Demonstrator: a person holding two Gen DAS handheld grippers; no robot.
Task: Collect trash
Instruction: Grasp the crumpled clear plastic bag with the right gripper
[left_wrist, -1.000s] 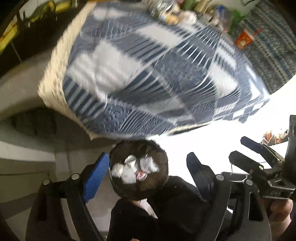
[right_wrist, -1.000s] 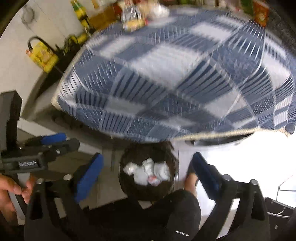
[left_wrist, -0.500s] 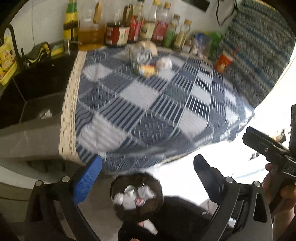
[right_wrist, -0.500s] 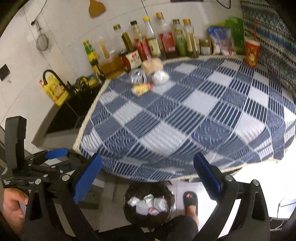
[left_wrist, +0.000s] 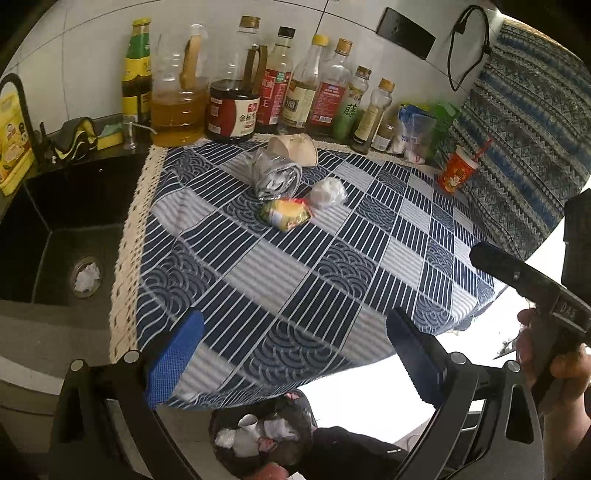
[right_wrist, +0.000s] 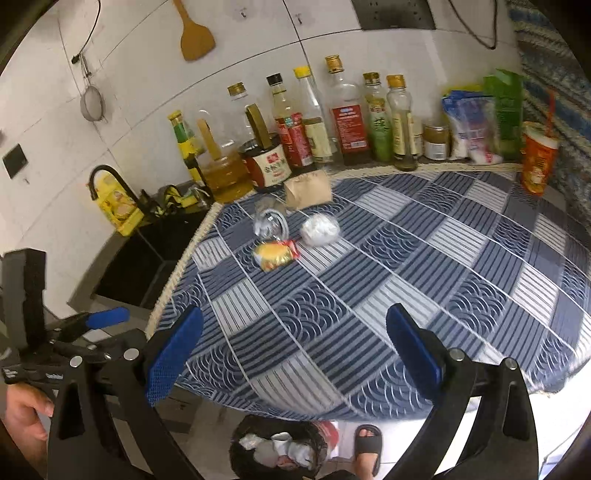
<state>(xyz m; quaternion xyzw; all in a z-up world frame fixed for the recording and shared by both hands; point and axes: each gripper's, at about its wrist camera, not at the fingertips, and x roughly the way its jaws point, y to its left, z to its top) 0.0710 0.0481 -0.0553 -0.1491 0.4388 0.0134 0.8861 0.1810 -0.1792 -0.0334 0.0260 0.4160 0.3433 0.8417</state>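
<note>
Both grippers — left gripper (left_wrist: 293, 354) and right gripper (right_wrist: 293, 350) — gape wide, holding nothing; the left just opened. Yellow wrapper (left_wrist: 286, 214) lies at 12 o'clock.

The trash bin (left_wrist: 258, 439) sits half under the bench (left_wrist: 332, 295) edge, its lower part cut off by the frame and by a dark sleeve (left_wrist: 354, 454). In the sink (left_wrist: 55, 229), something white (left_wrist: 88, 277) on the drain is too small to identify. Bottle labels (right_wrist: 347, 125) are unreadable.
</note>
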